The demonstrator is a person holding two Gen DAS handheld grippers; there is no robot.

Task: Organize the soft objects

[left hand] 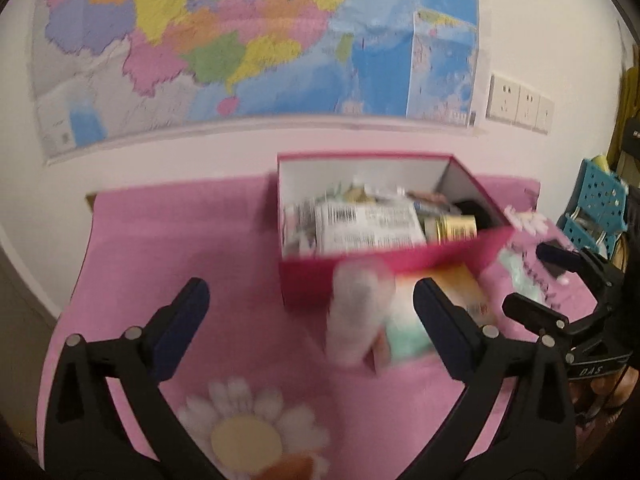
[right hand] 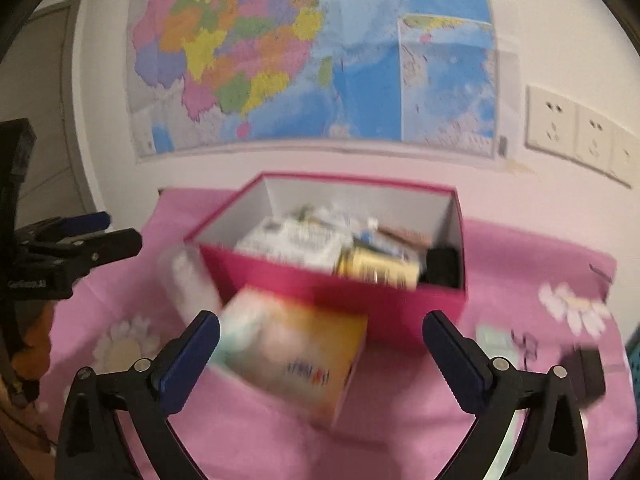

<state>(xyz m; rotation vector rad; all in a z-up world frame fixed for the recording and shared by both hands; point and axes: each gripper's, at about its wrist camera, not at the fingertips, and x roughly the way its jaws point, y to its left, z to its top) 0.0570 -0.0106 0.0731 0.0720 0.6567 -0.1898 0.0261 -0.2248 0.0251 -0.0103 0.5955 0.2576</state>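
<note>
Both the left gripper [left hand: 310, 322] and right gripper [right hand: 320, 354] gape empty; ahead, the red box [right hand: 352, 296] is part-filled; a tissue pack [right hand: 292, 356] between the right fingers awaits.

- Bare pink cloth [left hand: 192, 240] left of the red box [left hand: 360, 276]: open passage for my left gripper [left hand: 308, 328].
- Red box: walls upright, interior crowded with packets and a gold tin [right hand: 380, 270].
- Orange-and-white carton [right hand: 292, 356], tilted, against the box front, between my right gripper [right hand: 320, 356] fingers.
- Blurred white object [left hand: 358, 312] beside the carton.
</note>
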